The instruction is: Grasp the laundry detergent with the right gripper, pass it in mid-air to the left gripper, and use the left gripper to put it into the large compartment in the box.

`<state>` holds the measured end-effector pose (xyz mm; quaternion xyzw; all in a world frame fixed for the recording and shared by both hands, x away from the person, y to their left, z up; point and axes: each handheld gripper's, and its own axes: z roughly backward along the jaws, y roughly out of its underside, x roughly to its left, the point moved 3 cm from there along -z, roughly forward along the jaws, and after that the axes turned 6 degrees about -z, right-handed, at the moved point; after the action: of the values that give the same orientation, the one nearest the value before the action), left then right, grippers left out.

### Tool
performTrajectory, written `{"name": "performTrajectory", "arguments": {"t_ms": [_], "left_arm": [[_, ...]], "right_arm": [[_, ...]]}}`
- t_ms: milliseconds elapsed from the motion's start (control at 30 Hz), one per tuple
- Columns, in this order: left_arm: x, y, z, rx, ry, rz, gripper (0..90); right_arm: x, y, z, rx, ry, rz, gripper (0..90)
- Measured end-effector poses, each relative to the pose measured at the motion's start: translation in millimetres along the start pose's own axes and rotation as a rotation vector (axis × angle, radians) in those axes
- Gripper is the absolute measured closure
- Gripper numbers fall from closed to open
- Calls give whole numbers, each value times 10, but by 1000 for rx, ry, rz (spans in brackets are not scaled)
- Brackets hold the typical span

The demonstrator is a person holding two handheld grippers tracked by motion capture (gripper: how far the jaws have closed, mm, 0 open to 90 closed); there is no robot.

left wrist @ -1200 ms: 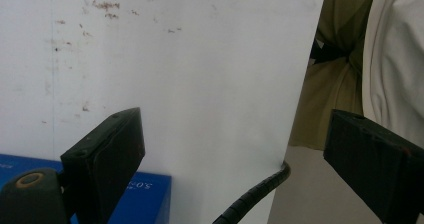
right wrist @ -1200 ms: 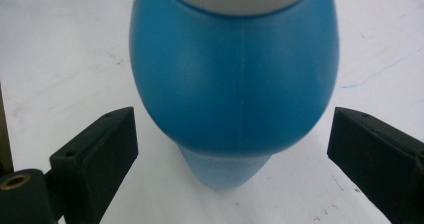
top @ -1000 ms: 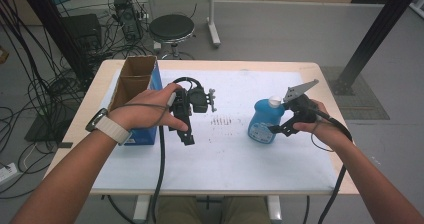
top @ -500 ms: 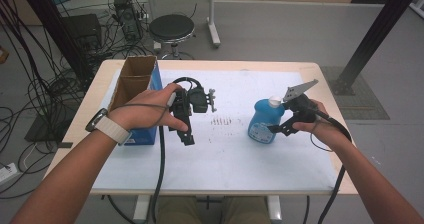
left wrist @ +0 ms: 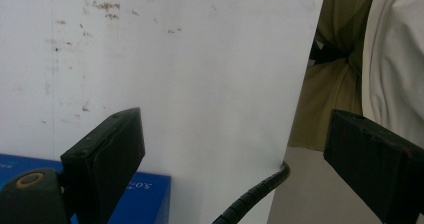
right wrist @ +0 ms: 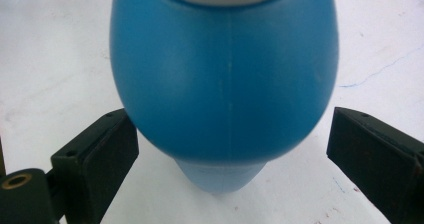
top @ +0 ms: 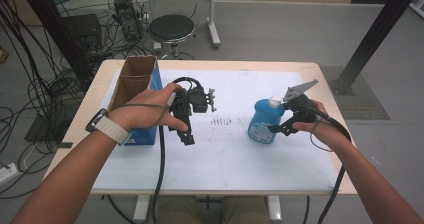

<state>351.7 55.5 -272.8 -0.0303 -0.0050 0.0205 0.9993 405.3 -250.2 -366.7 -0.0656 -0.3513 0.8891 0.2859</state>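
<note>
A blue bottle with a white cap stands upright on the right half of the white table cover. My right gripper is open beside it. In the right gripper view the bottle's rounded blue body sits between the two black jaws of that gripper, with a small gap on each side. My left gripper is held over the table's left half, next to a blue box. It is open, and between its jaws there is only white cover and the table's near edge.
A blue box with an open cardboard top stands at the table's left edge; its corner lies under the left gripper. Small dark marks dot the cover at the middle. A stool and cables lie beyond and left.
</note>
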Motion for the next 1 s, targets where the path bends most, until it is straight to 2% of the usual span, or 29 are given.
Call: {"name": "performTrajectory", "arguments": {"t_ms": [1000], "left_arm": [[-4,13,2,-8,-4,4,99]], "right_arm": [[3,3,2,5,4,-3,67]]}}
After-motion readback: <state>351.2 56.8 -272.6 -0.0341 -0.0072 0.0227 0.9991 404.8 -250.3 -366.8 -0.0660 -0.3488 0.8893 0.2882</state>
